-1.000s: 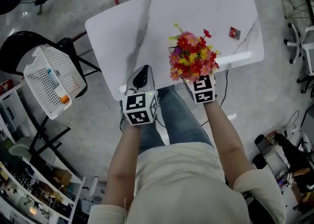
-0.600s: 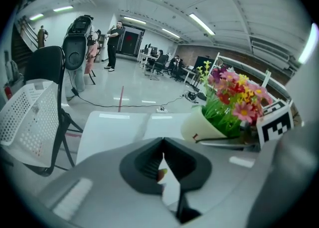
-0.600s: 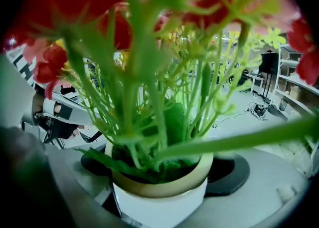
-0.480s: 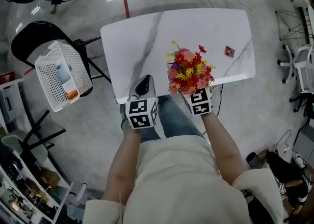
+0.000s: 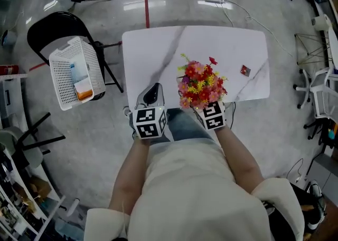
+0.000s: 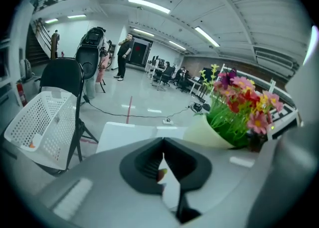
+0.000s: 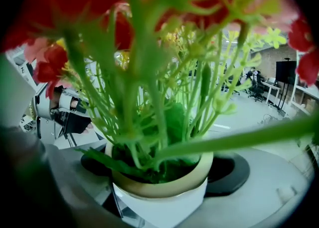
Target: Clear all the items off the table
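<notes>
My right tool (image 5: 210, 112) squeezes flower pot (image 7: 159, 199), held over near edge of bench (image 5: 158, 50). I think pot smooth, slippery, breakable, top-heavy. Grip pot wall, not soft stems. Left tool (image 5: 153, 91) closed, holds nothing.

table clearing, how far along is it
Done: some items lie in the basket on the chair. In hand: the right gripper is shut on the flower pot, at the near edge of the table. Left: a small red item sits on the table. The left gripper is shut and empty.
</notes>
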### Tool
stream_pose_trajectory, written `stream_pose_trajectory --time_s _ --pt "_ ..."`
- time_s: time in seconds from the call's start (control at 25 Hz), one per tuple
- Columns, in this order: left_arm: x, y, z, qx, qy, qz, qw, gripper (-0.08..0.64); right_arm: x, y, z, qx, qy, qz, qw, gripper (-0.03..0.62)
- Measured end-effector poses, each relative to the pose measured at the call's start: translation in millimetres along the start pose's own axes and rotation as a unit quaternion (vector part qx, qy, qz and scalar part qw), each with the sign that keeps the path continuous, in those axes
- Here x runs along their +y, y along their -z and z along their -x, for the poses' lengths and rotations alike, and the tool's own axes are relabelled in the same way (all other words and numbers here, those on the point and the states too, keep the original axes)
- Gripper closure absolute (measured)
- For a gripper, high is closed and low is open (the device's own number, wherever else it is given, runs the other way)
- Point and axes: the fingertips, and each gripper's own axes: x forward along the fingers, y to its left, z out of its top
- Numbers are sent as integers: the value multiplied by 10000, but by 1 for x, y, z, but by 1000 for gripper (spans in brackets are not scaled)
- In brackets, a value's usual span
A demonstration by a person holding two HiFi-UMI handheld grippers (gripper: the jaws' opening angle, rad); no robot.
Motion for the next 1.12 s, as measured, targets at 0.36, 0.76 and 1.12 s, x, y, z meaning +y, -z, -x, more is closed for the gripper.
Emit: stream_pose_trajectory --time_s 0.36,0.76,1.12 --pt "45 -2 40 -198 -258 118 9994 551 44 -33 4 -58 -204 359 9991 60" --pt "113 -15 93 -406 -505 265 9975 551 110 -71 -14 -122 -421 566 9974 60" --pt "185 -19 136 -602 -933 650 9917 551 177 -108 -44 -202 -829 860 9926 60"
